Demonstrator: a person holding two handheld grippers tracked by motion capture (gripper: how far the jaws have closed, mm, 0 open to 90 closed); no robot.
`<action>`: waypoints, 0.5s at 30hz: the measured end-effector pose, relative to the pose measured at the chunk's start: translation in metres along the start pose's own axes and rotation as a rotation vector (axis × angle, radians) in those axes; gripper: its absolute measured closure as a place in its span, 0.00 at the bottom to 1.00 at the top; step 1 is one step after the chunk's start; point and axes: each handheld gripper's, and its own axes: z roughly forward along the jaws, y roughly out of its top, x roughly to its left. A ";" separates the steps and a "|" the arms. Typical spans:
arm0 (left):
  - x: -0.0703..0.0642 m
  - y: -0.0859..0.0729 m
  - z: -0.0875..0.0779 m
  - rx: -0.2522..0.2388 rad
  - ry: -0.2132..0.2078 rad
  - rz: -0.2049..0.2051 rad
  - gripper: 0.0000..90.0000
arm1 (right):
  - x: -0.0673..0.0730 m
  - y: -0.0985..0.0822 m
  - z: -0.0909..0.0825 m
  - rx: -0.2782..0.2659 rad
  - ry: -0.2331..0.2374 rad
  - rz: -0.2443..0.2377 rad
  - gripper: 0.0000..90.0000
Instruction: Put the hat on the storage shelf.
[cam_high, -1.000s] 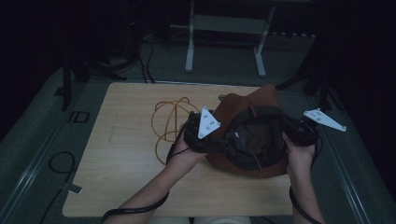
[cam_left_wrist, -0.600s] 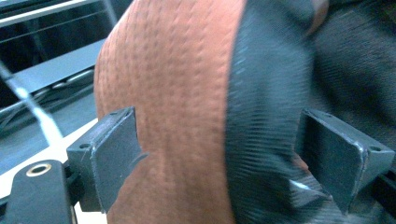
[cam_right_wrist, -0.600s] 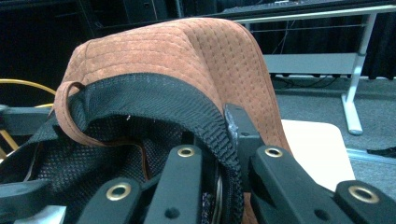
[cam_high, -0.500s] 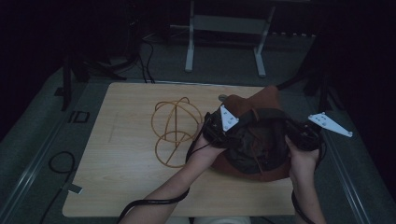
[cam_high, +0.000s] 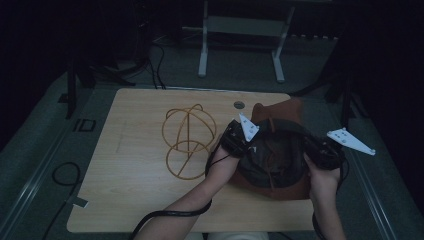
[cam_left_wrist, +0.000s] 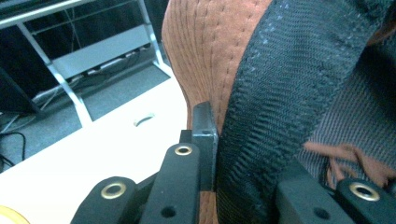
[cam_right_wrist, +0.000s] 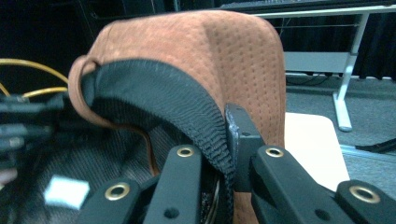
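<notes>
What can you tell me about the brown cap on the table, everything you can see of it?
The brown cap looks like perforated rust-brown suede with stitched seams, lying upside down at the table's right side, its opening facing up. Inside are dark mesh lining and a black ribbed sweatband. The left gripper and right gripper each clamp that band on opposite sides; the left's jaws have just closed on it.

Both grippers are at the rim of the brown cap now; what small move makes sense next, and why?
Probably lift the brown cap a little off the table with both at once. The left gripper, whose jaws have just closed, pinches the black elastic rim on one side, and the right gripper is shut on the opposite side. With both edges held, it looks ready to be carried toward the wire frame.
</notes>
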 end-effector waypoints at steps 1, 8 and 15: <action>0.000 0.001 0.000 0.002 0.000 0.001 0.95 | 0.000 -0.001 0.000 0.003 -0.006 -0.002 0.93; 0.002 0.007 -0.003 -0.033 0.012 0.038 0.95 | -0.004 -0.009 -0.011 -0.013 0.028 0.013 0.68; 0.002 0.007 -0.005 -0.050 0.002 0.039 0.95 | -0.005 -0.010 -0.029 0.013 0.128 -0.030 0.43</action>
